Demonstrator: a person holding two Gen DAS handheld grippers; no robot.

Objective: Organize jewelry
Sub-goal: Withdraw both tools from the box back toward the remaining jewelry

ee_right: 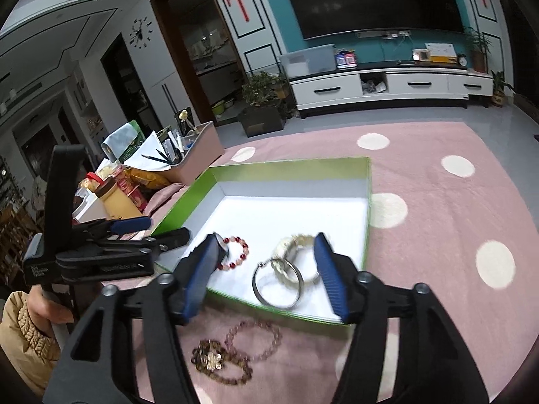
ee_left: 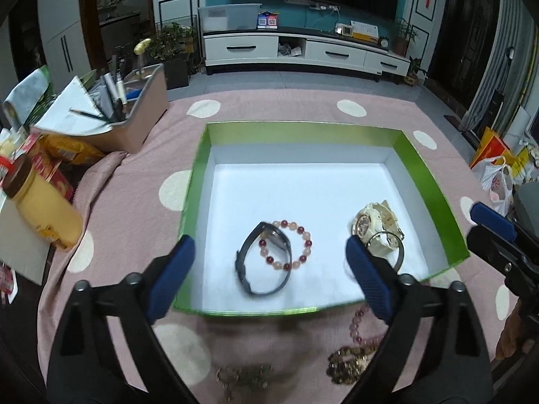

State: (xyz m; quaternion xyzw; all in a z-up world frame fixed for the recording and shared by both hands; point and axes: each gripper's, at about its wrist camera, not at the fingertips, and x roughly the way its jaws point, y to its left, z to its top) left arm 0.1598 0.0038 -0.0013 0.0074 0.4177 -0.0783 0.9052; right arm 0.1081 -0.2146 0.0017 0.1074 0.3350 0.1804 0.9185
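The fingers (ee_left: 170, 279) of the left gripper (ee_left: 269, 279) are spread wide, one blue pad outside the left wall of the green tray (ee_left: 427, 175), the other over its near right part, nothing between them but air above the black watch (ee_left: 266, 262). The right gripper (ee_right: 266, 276) has its fingers (ee_right: 331, 277) parted too, gripping nothing, above the silver bangle (ee_right: 278, 284) and cream watch (ee_right: 294, 252).

Inside the white-floored tray lie the black watch overlapping a red and peach bead bracelet (ee_left: 286, 245), and to their right the cream watch with the bangle leaning on it. On the pink dotted cloth (ee_right: 438, 235) just before the tray's near wall lie a pale purple bead bracelet (ee_right: 256, 340) and brown beads (ee_right: 219, 360).

Small raised lettering on the left gripper's black body, seen from the right wrist, is too blurred to read. The yellow jar's (ee_left: 43, 208) label is unreadable.
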